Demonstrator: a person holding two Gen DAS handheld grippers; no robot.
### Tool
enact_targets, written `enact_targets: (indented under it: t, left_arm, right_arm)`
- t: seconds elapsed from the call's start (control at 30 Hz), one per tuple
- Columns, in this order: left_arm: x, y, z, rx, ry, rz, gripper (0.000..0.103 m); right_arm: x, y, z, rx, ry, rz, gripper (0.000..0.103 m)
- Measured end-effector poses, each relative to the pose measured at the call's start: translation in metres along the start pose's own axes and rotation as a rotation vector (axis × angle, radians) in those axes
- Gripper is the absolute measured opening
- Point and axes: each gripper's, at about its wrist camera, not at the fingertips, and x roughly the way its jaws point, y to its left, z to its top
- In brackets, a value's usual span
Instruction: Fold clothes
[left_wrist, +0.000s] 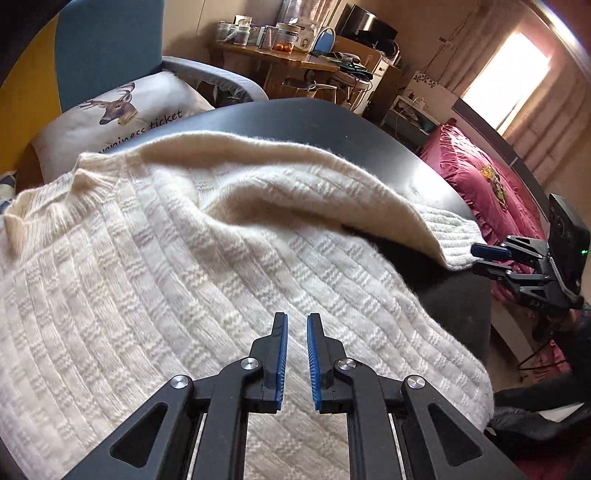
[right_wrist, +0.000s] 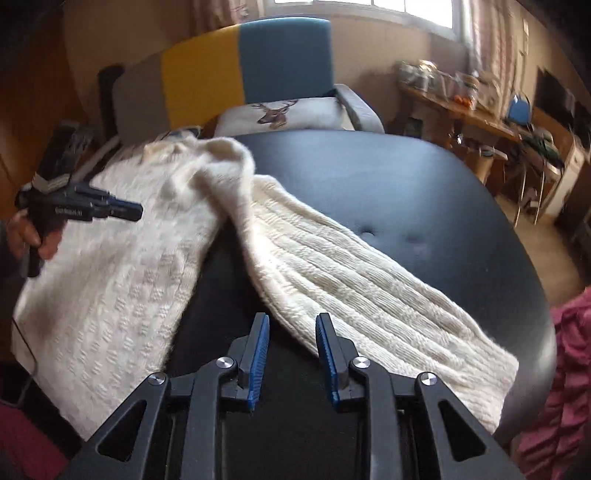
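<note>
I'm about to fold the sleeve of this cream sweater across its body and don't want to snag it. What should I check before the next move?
1. Right hand-held gripper empty: ok, jaws apart, nothing between them.
2. Left hand-held gripper empty: ok, a narrow gap, no knit pinched.
3. Sleeve within reach: ok, its edge lies just ahead of the right hand-held gripper.
4. Sweater body flat: not ok, a raised fold humps where the sleeve joins it.
5. Sweater fully on the black table: not ok, the cuff end and hem hang over the near edge.
6. Far sleeve position: cannot tell, not visible.
</note>
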Motion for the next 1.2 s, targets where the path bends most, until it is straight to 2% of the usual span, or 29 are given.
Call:
enact_targets:
  t: [0.13, 0.23, 0.27, 0.3, 0.33, 0.4, 0.43, 0.47, 0.6, 0.7, 0.83, 0.93, 1.1, 1.2]
  left_arm:
    - [0.005, -0.011, -0.012, 0.016, 0.02, -0.005, 0.011]
    - [0.007, -0.021, -0.017, 0.05, 0.017, 0.006, 0.011]
    - [0.008, -0.024, -0.017, 0.062, 0.013, 0.014, 0.011]
    - [0.008, -0.028, -0.017, 0.074, 0.009, 0.023, 0.011]
    - [0.01, -0.032, -0.015, 0.087, 0.005, 0.044, 0.011]
    - [0.018, -0.037, -0.012, 0.1, 0.028, 0.083, 0.009]
    - [0.022, -0.039, -0.01, 0.106, 0.041, 0.102, 0.003]
    - [0.03, -0.041, -0.01, 0.112, 0.067, 0.126, 0.002]
    - [0.037, -0.042, -0.011, 0.091, 0.093, 0.135, 0.001]
    - [0.037, -0.04, -0.012, 0.08, 0.107, 0.123, 0.001]
    - [0.038, -0.041, -0.014, 0.086, 0.119, 0.118, 0.0]
    - [0.038, -0.041, -0.018, 0.092, 0.117, 0.107, 0.0]
    - [0.038, -0.038, -0.022, 0.083, 0.118, 0.079, 0.0]
    - [0.038, -0.039, -0.025, 0.093, 0.114, 0.083, 0.0]
  right_arm:
    - [0.028, 0.022, 0.005, -0.098, 0.006, -0.057, 0.027]
    - [0.05, 0.031, 0.006, -0.19, 0.025, -0.165, 0.027]
    - [0.055, 0.034, 0.006, -0.222, 0.036, -0.188, 0.024]
    - [0.06, 0.037, 0.006, -0.255, 0.047, -0.208, 0.012]
    - [0.065, 0.04, 0.006, -0.289, 0.059, -0.228, 0.005]
    - [0.064, 0.033, 0.015, -0.231, 0.086, -0.187, 0.005]
    - [0.063, 0.025, 0.022, -0.18, 0.098, -0.16, 0.005]
    - [0.056, 0.017, 0.029, -0.144, 0.096, -0.149, 0.005]
    - [0.023, -0.025, 0.067, -0.046, 0.05, -0.184, 0.005]
    - [0.02, -0.059, 0.096, 0.008, 0.07, -0.211, 0.005]
    - [0.049, -0.105, 0.131, 0.098, 0.168, -0.158, 0.005]
    - [0.078, -0.126, 0.143, 0.13, 0.243, -0.133, 0.005]
    - [0.126, -0.144, 0.157, 0.127, 0.329, -0.144, 0.005]
    - [0.147, -0.149, 0.153, 0.138, 0.374, -0.139, 0.007]
